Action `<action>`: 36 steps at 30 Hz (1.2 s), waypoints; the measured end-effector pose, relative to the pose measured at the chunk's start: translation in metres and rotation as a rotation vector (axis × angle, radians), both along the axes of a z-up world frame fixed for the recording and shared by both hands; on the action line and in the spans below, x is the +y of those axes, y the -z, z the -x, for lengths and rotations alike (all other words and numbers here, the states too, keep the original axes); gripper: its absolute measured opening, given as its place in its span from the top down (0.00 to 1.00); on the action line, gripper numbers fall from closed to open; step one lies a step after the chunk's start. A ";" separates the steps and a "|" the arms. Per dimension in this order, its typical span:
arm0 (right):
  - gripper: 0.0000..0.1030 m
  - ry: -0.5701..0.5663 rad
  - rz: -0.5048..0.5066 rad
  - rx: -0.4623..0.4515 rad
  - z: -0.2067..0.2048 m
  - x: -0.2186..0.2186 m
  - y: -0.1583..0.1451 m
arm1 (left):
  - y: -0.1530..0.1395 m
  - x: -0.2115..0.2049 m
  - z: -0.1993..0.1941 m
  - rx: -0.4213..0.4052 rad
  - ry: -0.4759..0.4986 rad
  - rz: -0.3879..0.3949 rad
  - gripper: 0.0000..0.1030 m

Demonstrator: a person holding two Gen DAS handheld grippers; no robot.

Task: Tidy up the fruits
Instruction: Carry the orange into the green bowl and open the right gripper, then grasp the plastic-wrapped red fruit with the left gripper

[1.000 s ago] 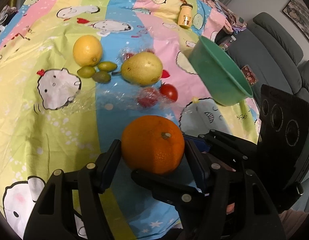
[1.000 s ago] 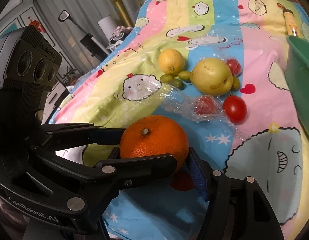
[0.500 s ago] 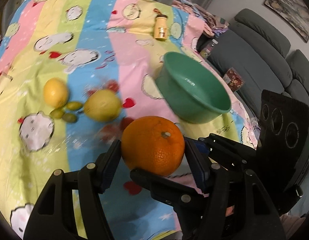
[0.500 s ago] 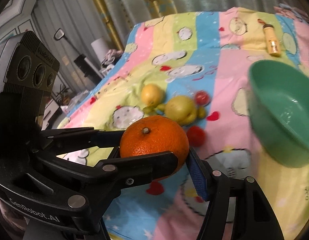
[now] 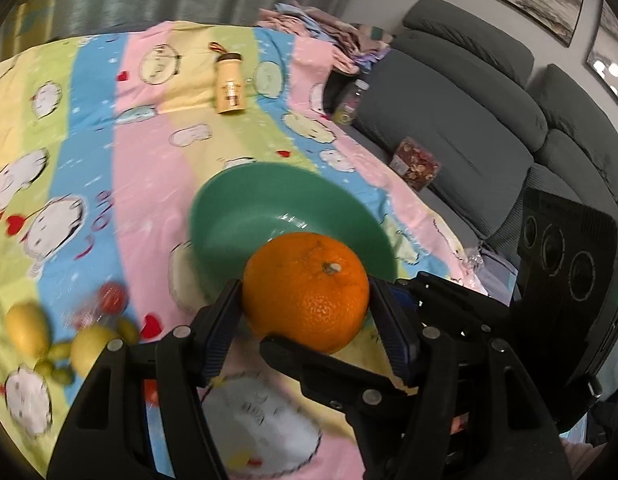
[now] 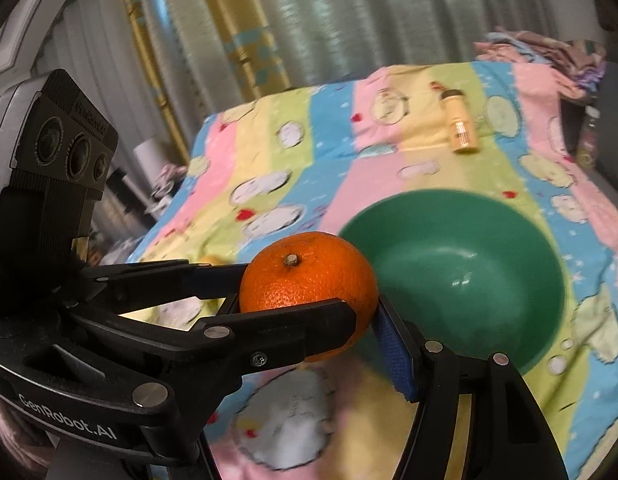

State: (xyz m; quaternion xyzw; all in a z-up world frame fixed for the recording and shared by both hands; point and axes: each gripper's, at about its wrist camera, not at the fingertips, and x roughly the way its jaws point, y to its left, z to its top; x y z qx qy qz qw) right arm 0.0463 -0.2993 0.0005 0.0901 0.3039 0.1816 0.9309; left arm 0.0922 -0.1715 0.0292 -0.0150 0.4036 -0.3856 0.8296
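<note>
Together holding one orange (image 5: 305,290): left gripper (image 5: 307,312) with a finger pressed on each side of the fruit, right gripper (image 6: 309,300) crossed over it, one finger in front of the peel and one blue pad against its right side. Both clamped on this single fruit, neither wide nor fully narrow. Carried in the air above the striped cartoon bedsheet (image 5: 109,152), just at the near rim of the empty green bowl (image 6: 461,272), not yet over its middle. Further out, a small yellow bottle (image 5: 229,84) lying near the far edge; at the lower left of the left view, blurred, a lemon (image 5: 27,330), a pear (image 5: 91,348), small green fruits (image 5: 55,360) and something red (image 5: 111,296), waiting on the sheet. Probably risky from here: opening one gripper before the other, so letting the round fruit roll sideways and miss the bowl; releasing too high, so making it bounce out or tip the light bowl on the soft bedding; squeezing unevenly with four fingers, so twisting it loose.
</note>
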 end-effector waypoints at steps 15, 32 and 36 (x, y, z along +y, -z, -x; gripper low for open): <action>0.35 0.044 -0.040 0.124 -0.031 -0.033 0.033 | 0.037 -0.029 -0.025 0.120 0.002 -0.031 0.37; 0.30 0.160 0.092 0.098 -0.017 -0.028 0.017 | 0.005 0.014 -0.013 0.000 -0.079 0.043 0.19; 0.30 0.175 0.087 0.060 0.001 -0.032 0.006 | -0.015 0.069 -0.006 -0.047 -0.192 0.096 0.06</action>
